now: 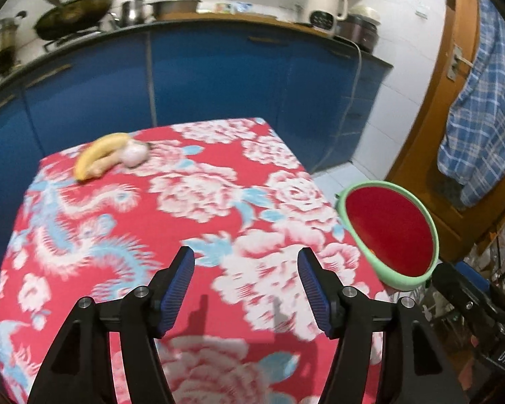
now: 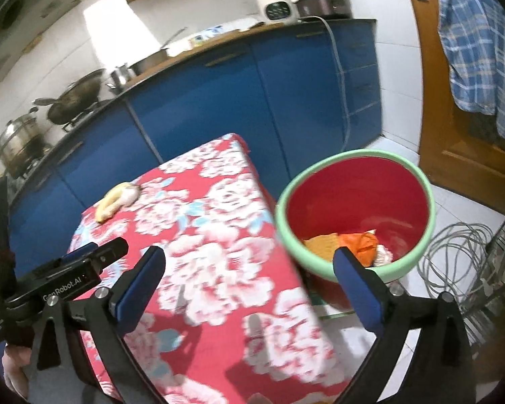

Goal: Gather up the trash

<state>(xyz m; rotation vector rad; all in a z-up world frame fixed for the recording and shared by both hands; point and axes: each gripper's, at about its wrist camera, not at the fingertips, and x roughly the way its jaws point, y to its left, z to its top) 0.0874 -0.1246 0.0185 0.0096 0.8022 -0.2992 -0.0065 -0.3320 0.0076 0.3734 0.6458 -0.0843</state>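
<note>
A yellow banana peel [image 1: 99, 155] and a pale crumpled lump [image 1: 136, 155] lie together at the far left corner of the table with the red floral cloth [image 1: 192, 222]; they also show in the right wrist view [image 2: 112, 202]. A red bin with a green rim [image 1: 392, 232] stands on the floor at the table's right; in the right wrist view the bin [image 2: 353, 181] holds orange and white scraps [image 2: 350, 242]. My left gripper [image 1: 247, 289] is open and empty above the near part of the table. My right gripper [image 2: 249, 286] is open and empty over the table's right edge, beside the bin.
Blue kitchen cabinets [image 1: 219, 77] with pots, a wok [image 1: 74, 13] and a white kettle [image 1: 323, 3] stand behind the table. A wooden door with a blue plaid shirt [image 1: 481, 101] is at the right. Coiled grey cable [image 2: 461, 259] lies on the floor right of the bin.
</note>
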